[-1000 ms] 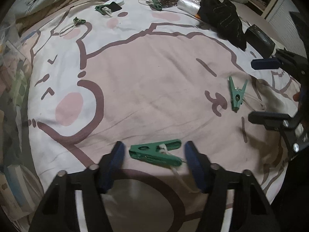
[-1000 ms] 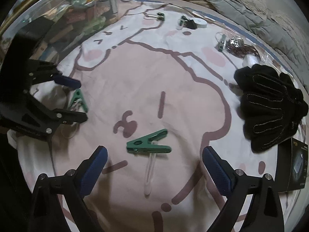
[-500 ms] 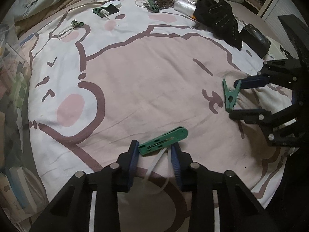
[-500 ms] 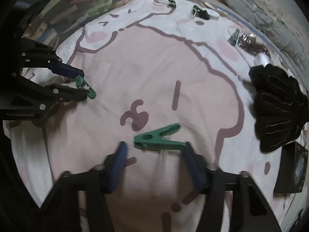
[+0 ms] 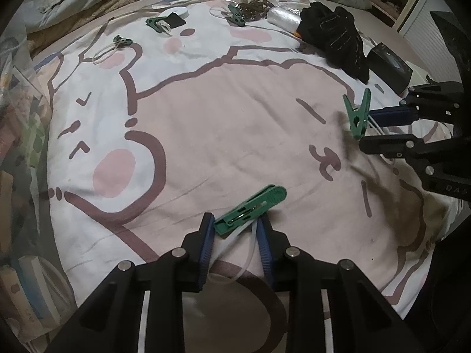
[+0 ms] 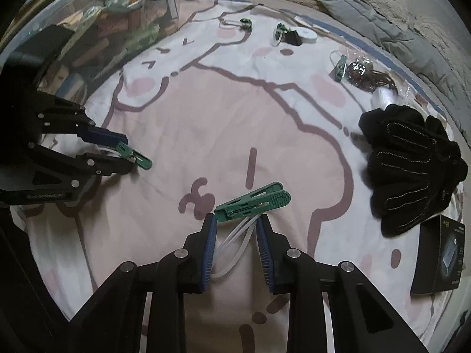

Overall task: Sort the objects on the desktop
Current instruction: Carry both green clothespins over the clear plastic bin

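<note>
Across the bed's cartoon-printed sheet (image 5: 206, 123), both hand-held grippers have just been closing, each on a green clothespin; the left hand-held gripper (image 5: 237, 236) is clamped on the tail of the near clothespin (image 5: 250, 209), its clear loop (image 5: 244, 253) trailing between the pads; the right hand-held gripper (image 6: 237, 232) pinches the second clothespin (image 6: 253, 201) likewise, low on the sheet. I judge each pin light, stiff and slick plastic, best squeezed across the flat handle end, since the limp loop gives no purchase. Only the right view shows the clear bin (image 6: 97, 29) of sorted oddments at far left; both views show the black glove (image 5: 335, 38) and further pins at the far edge.
</note>
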A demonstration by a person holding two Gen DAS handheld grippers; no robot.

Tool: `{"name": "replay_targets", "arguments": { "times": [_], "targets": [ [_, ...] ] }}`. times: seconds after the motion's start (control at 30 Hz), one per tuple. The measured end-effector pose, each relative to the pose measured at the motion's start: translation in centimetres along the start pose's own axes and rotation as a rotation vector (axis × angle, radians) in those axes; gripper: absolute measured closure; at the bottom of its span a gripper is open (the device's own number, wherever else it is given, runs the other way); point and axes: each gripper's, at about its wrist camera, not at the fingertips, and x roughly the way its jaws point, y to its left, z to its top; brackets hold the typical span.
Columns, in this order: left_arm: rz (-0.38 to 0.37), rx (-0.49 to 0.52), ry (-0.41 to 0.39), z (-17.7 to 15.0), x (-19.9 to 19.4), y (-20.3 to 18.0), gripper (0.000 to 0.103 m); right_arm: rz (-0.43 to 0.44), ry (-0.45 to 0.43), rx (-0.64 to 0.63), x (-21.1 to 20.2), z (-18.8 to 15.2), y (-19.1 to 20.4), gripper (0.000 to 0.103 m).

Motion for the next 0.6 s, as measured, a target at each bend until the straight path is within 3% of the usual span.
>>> {"name": "replay_targets", "arguments": {
  "times": [0.27, 0.6],
  "targets": [
    [-0.008, -0.011, -0.055, 0.8, -1.8, 0.2, 0.074, -0.014, -0.039, 0.036, -0.9, 0.7, -1.0, 0.075],
    [-0.013, -0.035, -0.178, 2.6, -6.1, 0.6, 0.074, -0.029, -0.170, 0.098, -5.3, 2.1, -2.6, 0.075]
  ]
}}
